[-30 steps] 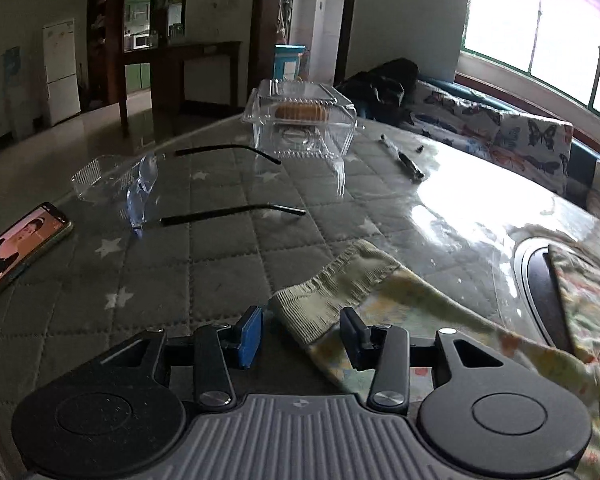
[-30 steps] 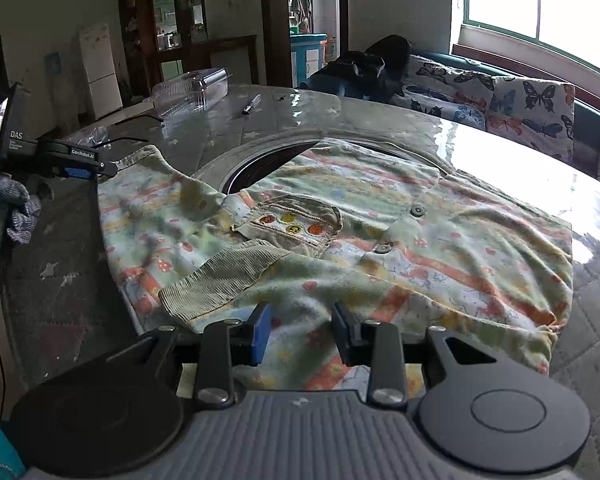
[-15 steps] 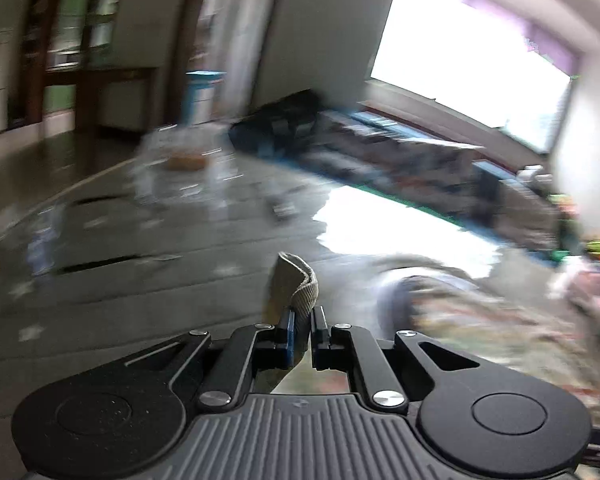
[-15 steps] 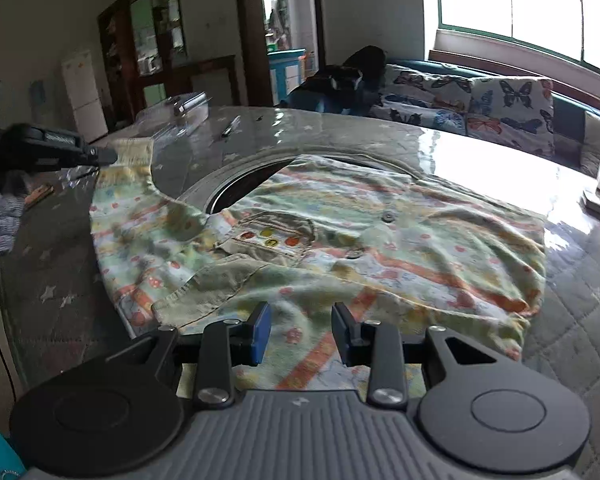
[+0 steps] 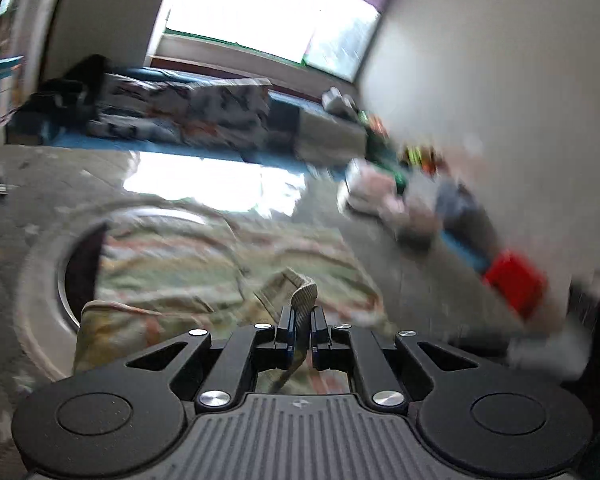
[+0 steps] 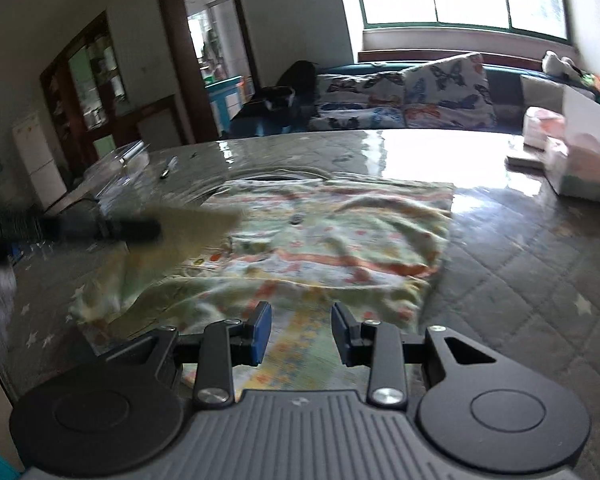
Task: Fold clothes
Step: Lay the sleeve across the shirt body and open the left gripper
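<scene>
A pale green patterned shirt (image 6: 340,236) lies spread on the quilted table (image 6: 540,280). My left gripper (image 5: 301,326) is shut on the shirt's ribbed sleeve cuff (image 5: 305,298) and holds it above the shirt body (image 5: 188,276). In the right wrist view the left gripper (image 6: 100,227) shows blurred at the left, with the lifted sleeve (image 6: 196,224) over the shirt. My right gripper (image 6: 301,334) is open and empty just above the shirt's near hem.
A round dark opening (image 5: 82,264) in the table lies partly under the shirt. Boxes and packets (image 6: 572,160) stand at the table's far right. A clear plastic container (image 6: 120,160) and a pen (image 6: 168,168) lie far left. A sofa (image 6: 404,96) stands behind.
My left gripper closed on the sleeve cuff, lifted it and swung right over the shirt body. My right gripper stayed open and shifted slightly along the hem.
</scene>
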`<state>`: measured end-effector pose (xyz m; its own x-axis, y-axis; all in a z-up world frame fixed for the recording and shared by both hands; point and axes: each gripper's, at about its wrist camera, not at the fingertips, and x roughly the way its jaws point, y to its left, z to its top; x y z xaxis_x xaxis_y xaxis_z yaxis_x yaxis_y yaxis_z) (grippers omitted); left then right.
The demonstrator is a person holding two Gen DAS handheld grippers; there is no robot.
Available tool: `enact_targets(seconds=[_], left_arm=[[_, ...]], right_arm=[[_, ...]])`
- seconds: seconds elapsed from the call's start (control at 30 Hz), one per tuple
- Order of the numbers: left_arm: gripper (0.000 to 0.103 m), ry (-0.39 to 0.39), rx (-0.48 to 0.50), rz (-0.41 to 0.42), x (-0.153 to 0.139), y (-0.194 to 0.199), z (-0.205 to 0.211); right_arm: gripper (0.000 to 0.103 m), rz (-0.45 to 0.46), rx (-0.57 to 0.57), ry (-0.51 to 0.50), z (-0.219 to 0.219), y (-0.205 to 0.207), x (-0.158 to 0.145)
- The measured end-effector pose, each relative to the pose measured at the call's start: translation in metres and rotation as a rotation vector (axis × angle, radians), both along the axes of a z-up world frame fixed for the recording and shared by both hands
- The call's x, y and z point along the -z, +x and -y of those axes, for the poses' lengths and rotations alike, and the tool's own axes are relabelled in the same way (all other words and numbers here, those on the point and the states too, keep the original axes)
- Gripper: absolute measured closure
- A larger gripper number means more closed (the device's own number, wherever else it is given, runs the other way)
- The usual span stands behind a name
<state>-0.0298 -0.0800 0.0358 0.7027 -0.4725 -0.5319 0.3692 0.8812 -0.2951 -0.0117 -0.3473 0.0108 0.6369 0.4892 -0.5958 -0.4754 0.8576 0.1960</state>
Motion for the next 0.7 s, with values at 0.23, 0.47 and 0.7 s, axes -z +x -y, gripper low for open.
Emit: enact_targets(seconds=[0.23, 0.47, 0.7], left_arm=[[0.062, 0.079, 0.071, -0.062, 0.022, -0.011, 0.011], [0.030, 0.120, 0.050, -0.011, 0.022, -0.020, -0.012], [0.001, 0.091, -0.061, 0.025, 0.018, -0.017, -0.053]], right_arm=[[0.069, -0.025, -0.001, 0.015, -0.001, 0.001, 0.001], [0.069, -0.044, -0.048, 0.015, -0.026, 0.010, 0.002], [0.070, -0.103, -0.045, -0.017, -0.044, 0.022, 0.017]])
